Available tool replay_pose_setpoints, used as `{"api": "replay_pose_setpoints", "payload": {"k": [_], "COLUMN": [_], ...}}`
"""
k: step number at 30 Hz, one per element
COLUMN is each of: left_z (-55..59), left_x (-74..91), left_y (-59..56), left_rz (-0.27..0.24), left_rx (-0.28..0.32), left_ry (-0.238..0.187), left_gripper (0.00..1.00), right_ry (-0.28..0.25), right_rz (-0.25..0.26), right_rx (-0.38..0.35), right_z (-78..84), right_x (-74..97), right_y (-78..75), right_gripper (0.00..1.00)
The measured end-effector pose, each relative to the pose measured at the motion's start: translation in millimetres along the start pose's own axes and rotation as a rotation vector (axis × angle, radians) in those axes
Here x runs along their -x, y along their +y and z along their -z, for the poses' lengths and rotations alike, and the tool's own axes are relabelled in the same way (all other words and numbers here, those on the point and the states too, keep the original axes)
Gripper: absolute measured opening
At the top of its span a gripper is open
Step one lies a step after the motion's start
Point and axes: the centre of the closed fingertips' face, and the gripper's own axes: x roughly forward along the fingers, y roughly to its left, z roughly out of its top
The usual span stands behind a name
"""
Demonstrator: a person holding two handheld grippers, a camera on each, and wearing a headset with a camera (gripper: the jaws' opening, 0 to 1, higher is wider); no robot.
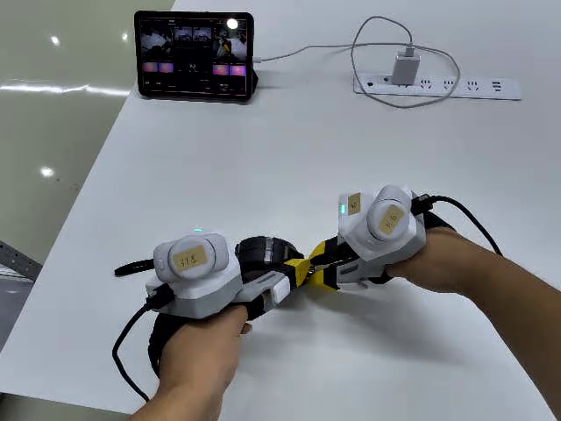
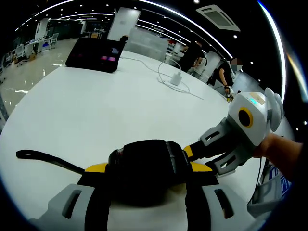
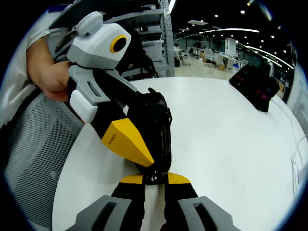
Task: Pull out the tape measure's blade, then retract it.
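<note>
Now L gripper (image 2: pixel 149 167) clamps tape measure (image 1: pixel 263 253), R gripper (image 3: pixel 155 179) nips blade tip (image 3: pixel 156 176) — tablet (image 1: pixel 195 54) beyond.

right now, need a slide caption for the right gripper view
Right gripper pinches the blade end of a black tape measure clamped in the left gripper.

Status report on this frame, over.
Left gripper clamped on tape measure. Right gripper pinching blade tip. Blade not yet out. Tablet, power strip well back, clear of work.
</note>
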Motion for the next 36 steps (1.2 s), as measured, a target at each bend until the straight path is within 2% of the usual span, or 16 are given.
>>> {"api": "replay_pose_setpoints", "payload": {"k": [4, 9, 17, 23, 26, 33, 36], "left_z": [0.2, 0.1, -0.2, -1.7, -8.8, -18.5, -20.6], "left_x": [-0.3, 0.1, 0.3, 2.1, 4.5, 7.9, 10.6], "left_y": [-1.1, -1.1, -1.5, -0.7, -1.8, -1.9, -1.4], "left_rz": [-0.002, 0.004, 0.005, 0.024, 0.029, 0.034, 0.033], "left_rx": [-0.009, -0.008, -0.004, 0.011, 0.002, -0.021, -0.049], "left_ry": [-0.004, -0.004, -0.005, -0.014, -0.038, -0.048, -0.052], "left_gripper": [0.59, 0.60, 0.60, 0.60, 0.59, 0.61, 0.62], "right_ry": [0.002, 0.002, 0.010, 0.002, 0.003, -0.002, -0.006], "right_rz": [0.003, 0.031, 0.032, 0.038, 0.039, 0.046, 0.054], "right_rx": [0.005, -0.011, -0.011, -0.023, -0.025, -0.031, -0.033], "right_z": [0.3, 1.9, 3.0, 0.8, 1.1, -0.5, -1.7], "right_x": [1.4, 10.8, 12.7, 15.8, 16.5, 19.4, 22.2], "right_y": [0.5, -6.4, -5.5, -5.5, -5.3, -5.1, -5.7], "right_gripper": [0.13, 0.21, 0.21, 0.23, 0.24, 0.26, 0.28]}}
